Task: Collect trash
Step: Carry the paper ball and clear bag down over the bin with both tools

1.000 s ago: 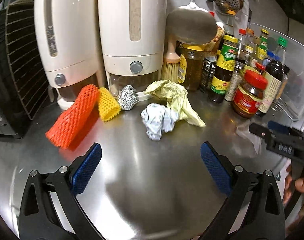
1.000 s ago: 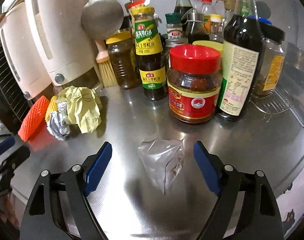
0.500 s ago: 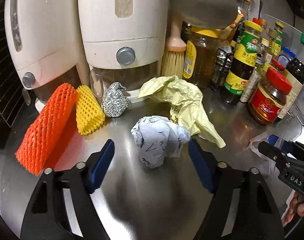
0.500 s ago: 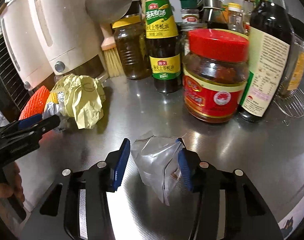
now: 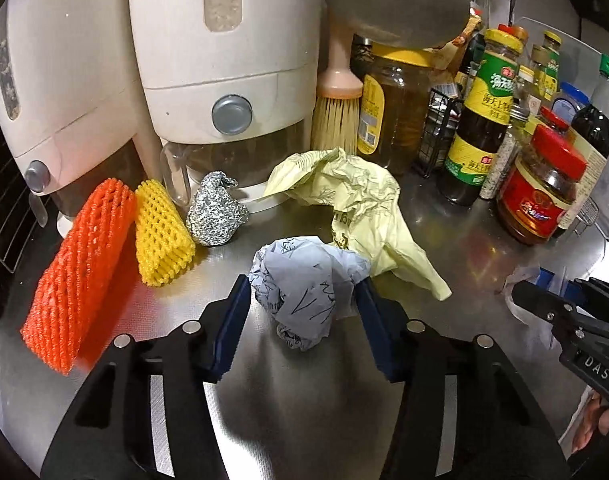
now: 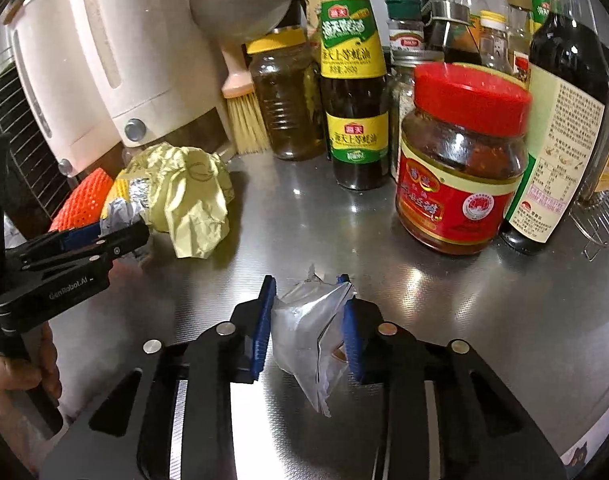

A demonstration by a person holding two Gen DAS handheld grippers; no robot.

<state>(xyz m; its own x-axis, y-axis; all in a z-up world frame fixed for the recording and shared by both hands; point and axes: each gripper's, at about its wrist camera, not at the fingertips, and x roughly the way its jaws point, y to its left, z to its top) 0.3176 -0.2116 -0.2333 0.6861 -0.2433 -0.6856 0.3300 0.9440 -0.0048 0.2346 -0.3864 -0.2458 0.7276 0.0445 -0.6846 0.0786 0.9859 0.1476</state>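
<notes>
Left wrist, gripper [image 5: 304, 312] pinching paper ball [image 5: 304, 288]

A crumpled grey paper ball [image 5: 304, 284] is seen on the steel counter [image 5: 304, 408], touching a crumpled yellow wrapper [image 5: 356, 204] behind it. A clear plastic packet [image 6: 308, 328] lies apart, before the red-lidded jar [image 6: 460, 160]. Orange [image 5: 76, 268] and yellow [image 5: 160, 232] foam nets and 1 foil ball [image 5: 216, 216] lie left of the wrapper.

- A brushed stainless-steel tabletop [image 5: 304, 408] fills the foreground, throwing back bright glare from overhead light.
- Two tall cream plastic dispensers [image 5: 224, 60] with grey round knobs stand along the back.
- A dark wire rack [image 5: 0, 184] sits at the far left edge.
- Sauce bottles and jars [image 6: 460, 156] crowd the right rear.
</notes>
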